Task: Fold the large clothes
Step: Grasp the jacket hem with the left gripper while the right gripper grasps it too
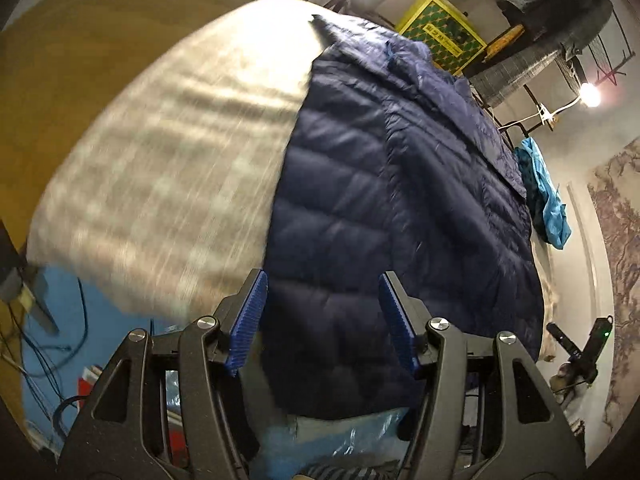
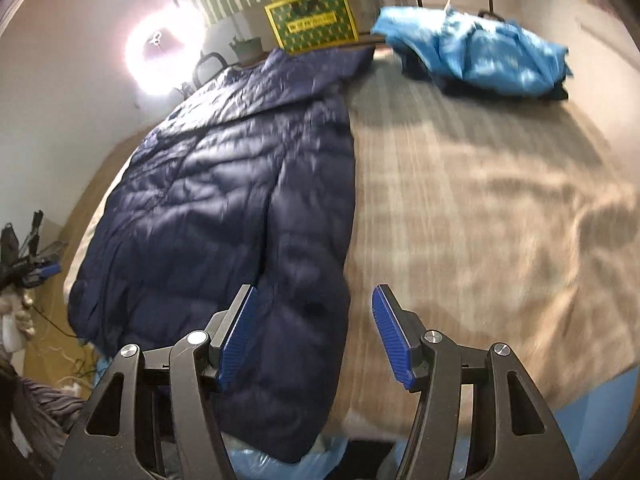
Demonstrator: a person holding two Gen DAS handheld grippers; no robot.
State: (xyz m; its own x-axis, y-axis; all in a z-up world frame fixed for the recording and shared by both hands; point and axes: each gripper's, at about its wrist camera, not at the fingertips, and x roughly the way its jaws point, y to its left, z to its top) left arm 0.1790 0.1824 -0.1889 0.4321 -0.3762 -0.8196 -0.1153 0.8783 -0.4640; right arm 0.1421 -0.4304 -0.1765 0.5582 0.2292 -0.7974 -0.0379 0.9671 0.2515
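Basically early: navy puffer jacket lies flat on the bed, maybe folded lengthwise; cross folds left. My left gripper and right gripper hover over its hem, both apart, empty.

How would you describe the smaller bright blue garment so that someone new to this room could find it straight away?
Start at the big bed with the plaid cover, where a large navy puffer jacket is spread flat along one side. Look to the far corner on the opposite side: the bright blue garment lies there in a crumpled heap. Its thin, turquoise fabric and bunched shape set it apart from the dark, quilted, flattened jacket.
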